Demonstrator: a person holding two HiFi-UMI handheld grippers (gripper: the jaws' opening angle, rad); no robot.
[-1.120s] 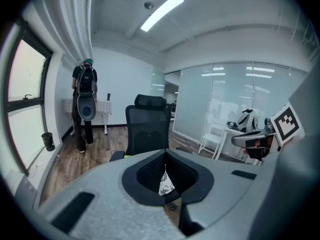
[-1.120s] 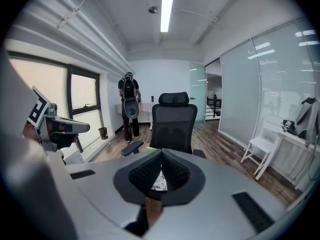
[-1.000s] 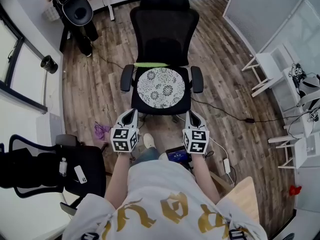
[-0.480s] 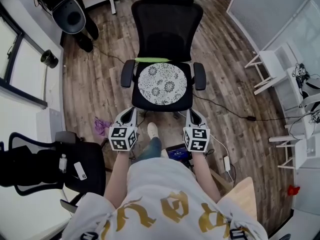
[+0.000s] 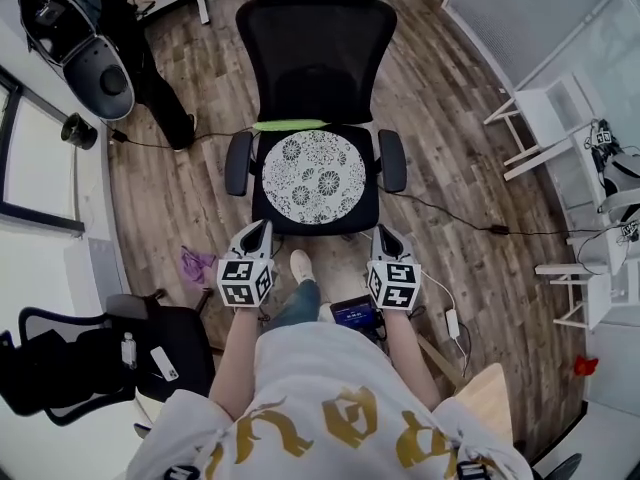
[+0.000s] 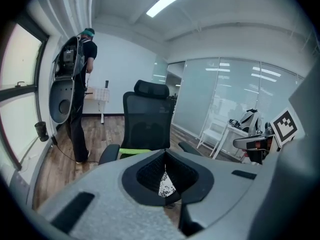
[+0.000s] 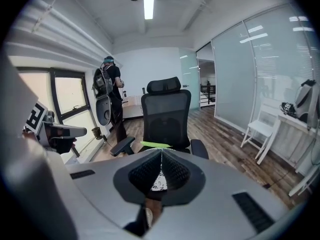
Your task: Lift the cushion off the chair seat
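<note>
A round white cushion (image 5: 313, 176) with a dark flower print lies flat on the seat of a black mesh office chair (image 5: 316, 48). A strip of green (image 5: 290, 125) shows at the seat's back edge. My left gripper (image 5: 264, 225) and right gripper (image 5: 381, 230) are both shut and empty. They hover just short of the seat's front edge, one at each front corner, apart from the cushion. In the left gripper view the shut tips (image 6: 165, 156) point at the chair (image 6: 146, 119). The right gripper view shows the same, with its tips (image 7: 161, 153) toward the chair (image 7: 165, 115).
A second black chair (image 5: 90, 353) stands at the lower left. White folding chairs (image 5: 535, 133) line the right side. A cable (image 5: 450, 213), a power strip (image 5: 452, 323), a screen device (image 5: 355, 313) and a purple cloth (image 5: 195, 263) lie on the wood floor. A person (image 6: 82, 84) stands at the back left.
Both grippers have come forward and down toward the chair's front edge, still shut. The view has shifted, so the chair sits closer below them.
</note>
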